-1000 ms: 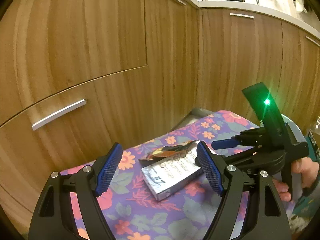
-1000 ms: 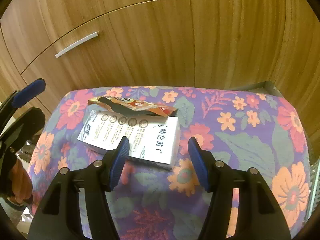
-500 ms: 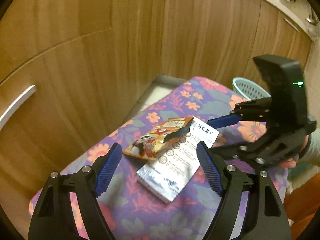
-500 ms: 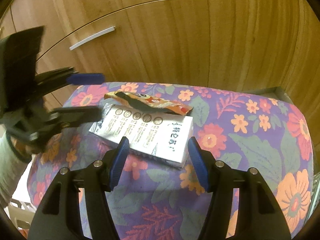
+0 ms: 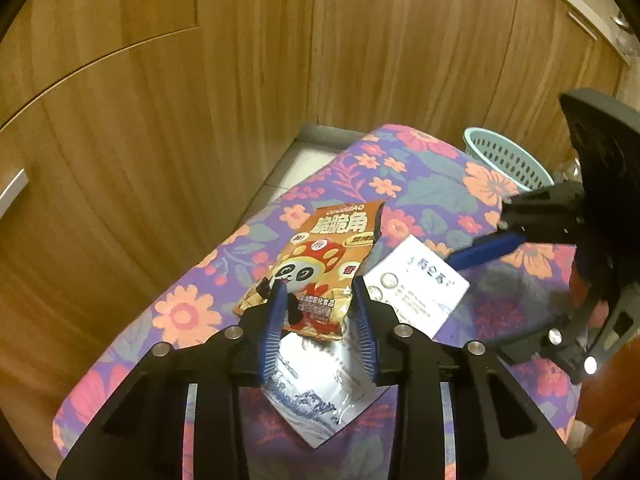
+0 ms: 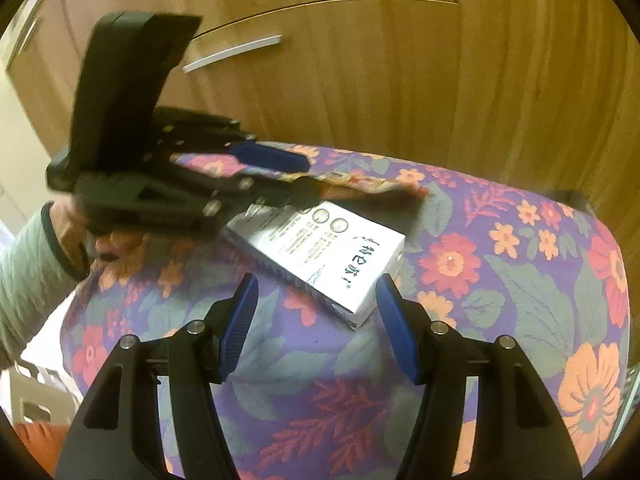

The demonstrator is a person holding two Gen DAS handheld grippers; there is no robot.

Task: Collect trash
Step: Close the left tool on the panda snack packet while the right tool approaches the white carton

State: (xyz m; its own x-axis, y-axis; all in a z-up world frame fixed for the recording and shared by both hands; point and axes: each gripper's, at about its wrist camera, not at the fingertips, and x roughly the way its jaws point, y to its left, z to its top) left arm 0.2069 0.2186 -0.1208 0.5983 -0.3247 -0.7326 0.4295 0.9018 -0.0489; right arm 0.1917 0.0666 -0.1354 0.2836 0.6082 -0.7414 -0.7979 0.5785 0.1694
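Observation:
An orange snack wrapper point(image 5: 320, 264) with a panda print lies partly on a white flat box point(image 5: 404, 292) on a floral cushion point(image 5: 432, 184). My left gripper point(image 5: 318, 298) has narrowed, its blue pads at the wrapper's near end on both sides; whether they pinch it is unclear. In the right wrist view the wrapper point(image 6: 360, 184) is seen edge-on behind the box point(image 6: 332, 256). My right gripper point(image 6: 316, 292) is open, just short of the box's near corner.
A pale green mesh basket point(image 5: 504, 160) stands on the floor beyond the cushion's far right. Wooden cabinet doors point(image 5: 200, 100) with a metal handle point(image 6: 232, 54) close off the back. A strip of tiled floor point(image 5: 288, 168) lies between cabinet and cushion.
My left gripper moved in over the wrapper and its jaws closed from wide to narrow around the near end. My right gripper stayed open and came closer to the box.

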